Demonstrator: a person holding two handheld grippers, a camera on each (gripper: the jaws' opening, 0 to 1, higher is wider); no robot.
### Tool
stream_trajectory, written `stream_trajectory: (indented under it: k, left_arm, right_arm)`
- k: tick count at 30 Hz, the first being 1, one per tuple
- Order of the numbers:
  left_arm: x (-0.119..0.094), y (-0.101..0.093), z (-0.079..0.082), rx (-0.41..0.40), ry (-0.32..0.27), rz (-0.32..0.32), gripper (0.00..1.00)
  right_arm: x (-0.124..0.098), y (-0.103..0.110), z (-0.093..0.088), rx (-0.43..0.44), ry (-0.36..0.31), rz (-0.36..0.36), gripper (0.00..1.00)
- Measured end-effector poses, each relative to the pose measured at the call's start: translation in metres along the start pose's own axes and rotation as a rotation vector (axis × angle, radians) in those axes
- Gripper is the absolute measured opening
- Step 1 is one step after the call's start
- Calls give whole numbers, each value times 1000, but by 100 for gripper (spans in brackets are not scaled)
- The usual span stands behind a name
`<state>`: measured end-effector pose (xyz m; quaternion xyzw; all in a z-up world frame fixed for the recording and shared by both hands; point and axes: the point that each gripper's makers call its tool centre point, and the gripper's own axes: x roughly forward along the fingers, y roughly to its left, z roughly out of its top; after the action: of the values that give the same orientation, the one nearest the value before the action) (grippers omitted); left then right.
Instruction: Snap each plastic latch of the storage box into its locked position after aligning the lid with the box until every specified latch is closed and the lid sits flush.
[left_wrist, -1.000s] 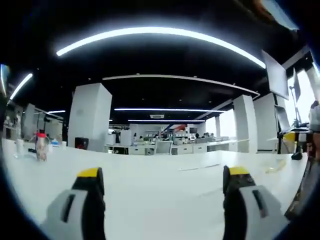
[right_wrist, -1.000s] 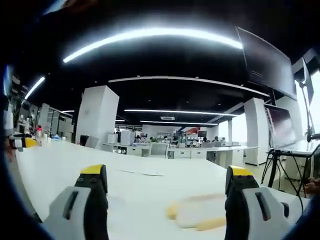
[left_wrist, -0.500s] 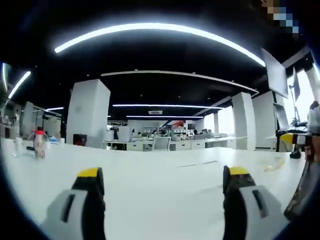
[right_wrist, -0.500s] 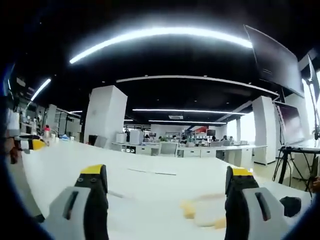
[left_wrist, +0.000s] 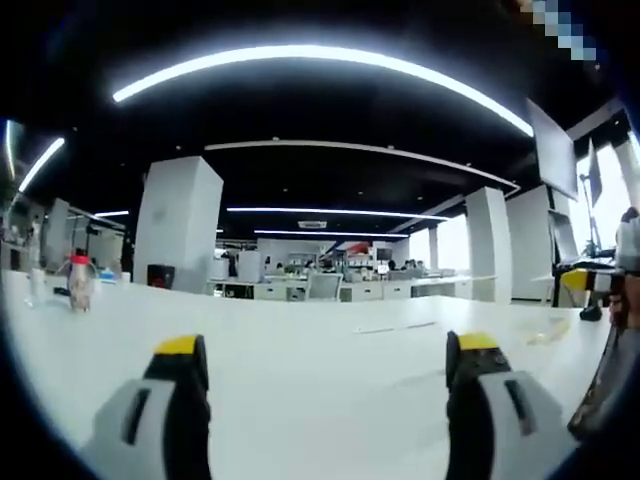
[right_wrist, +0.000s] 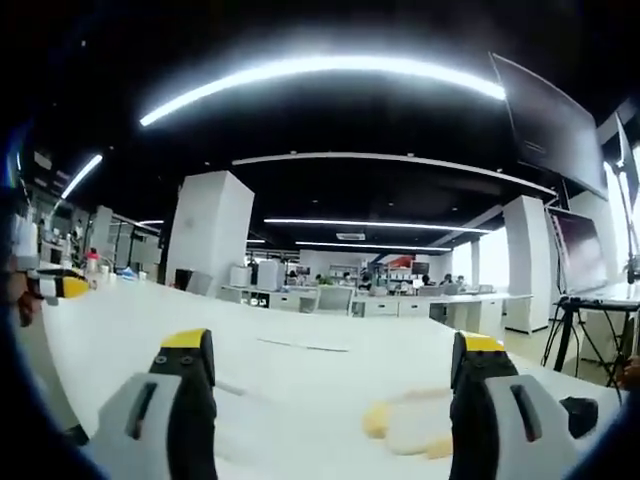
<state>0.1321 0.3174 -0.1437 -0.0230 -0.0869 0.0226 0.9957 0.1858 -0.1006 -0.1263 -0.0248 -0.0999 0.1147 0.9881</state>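
Observation:
A pale, flat plastic piece with yellow latches (right_wrist: 412, 430), blurred, lies on the white table (right_wrist: 300, 380) just ahead of my right gripper (right_wrist: 332, 345), close to its right finger. That gripper is open with nothing between its fingers. My left gripper (left_wrist: 328, 350) also stands open over bare tabletop (left_wrist: 320, 370). A faint pale shape (left_wrist: 548, 333) lies on the table far to the right in the left gripper view. The left gripper's yellow tip (right_wrist: 52, 287) shows at the left edge of the right gripper view. The box body cannot be made out.
A small bottle with a red cap (left_wrist: 80, 283) stands on the table at the far left. A dark part of the other gripper (left_wrist: 605, 370) crosses the right edge. Monitors on stands (right_wrist: 575, 250) rise to the right. Office desks (left_wrist: 320, 290) and white pillars (left_wrist: 175, 225) lie beyond.
Both views have shifted a little with the hands. The latched piece now sits slightly further right in the right gripper view. Both grippers stay open and hold nothing.

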Motion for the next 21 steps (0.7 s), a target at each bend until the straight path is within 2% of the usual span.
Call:
stream_trajectory:
  k: [5, 8, 18, 21]
  left_arm:
    - [-1, 6, -4, 8, 11, 31, 100]
    - [-1, 6, -1, -9, -4, 32, 100]
    - [3, -2, -2, -7, 2, 0, 99]
    - [6, -5, -2, -13, 3, -20, 93]
  right_arm:
    - [1, 1, -4, -9, 11, 2, 98]
    - [1, 2, -1, -23, -8, 8, 98]
    - [-1, -6, 0, -37, -15, -7, 97]
    - [0, -7, -1, -39, -10, -8, 97]
